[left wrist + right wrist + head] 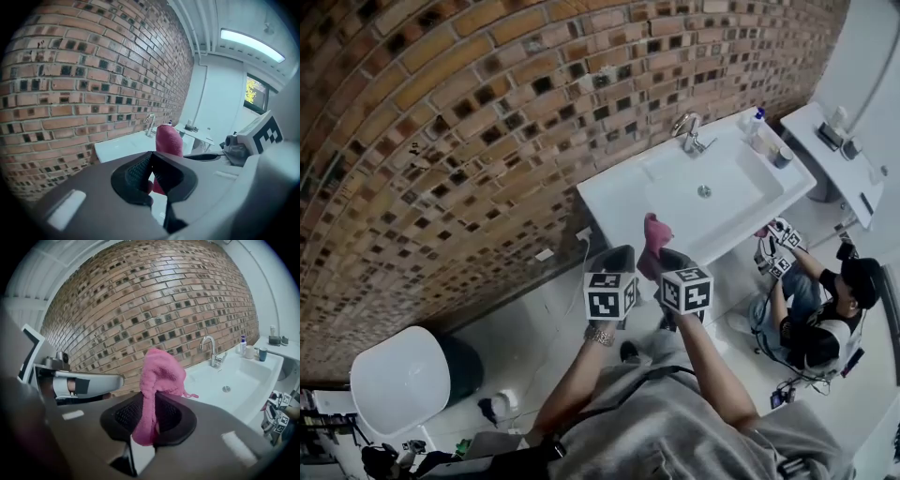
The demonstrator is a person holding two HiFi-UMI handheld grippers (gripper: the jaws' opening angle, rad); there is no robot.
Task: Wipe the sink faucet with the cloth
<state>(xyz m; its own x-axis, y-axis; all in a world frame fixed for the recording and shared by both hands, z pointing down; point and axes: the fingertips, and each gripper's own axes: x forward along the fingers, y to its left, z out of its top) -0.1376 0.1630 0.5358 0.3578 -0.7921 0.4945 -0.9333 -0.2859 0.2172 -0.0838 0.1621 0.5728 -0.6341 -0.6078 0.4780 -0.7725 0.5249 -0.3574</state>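
Two tongs sit side by side. My right gripper (pixel 149 398) is clamped on the pink cloth (pixel 159 373), which is pinched between the pads and stands up out of them in a bunched, rounded hump. My left gripper (pixel 152 158) has its jaw tips pressed together with nothing between them, and the cloth shows just beyond it at 1 o'clock. In the head view the cloth (pixel 655 239) hangs over the near rim of the white sink (pixel 623 192). The faucet (pixel 690 134) is well apart from it at 1 o'clock, against the brick wall. Both my forearms reach forward together, with the marker cubes almost touching.
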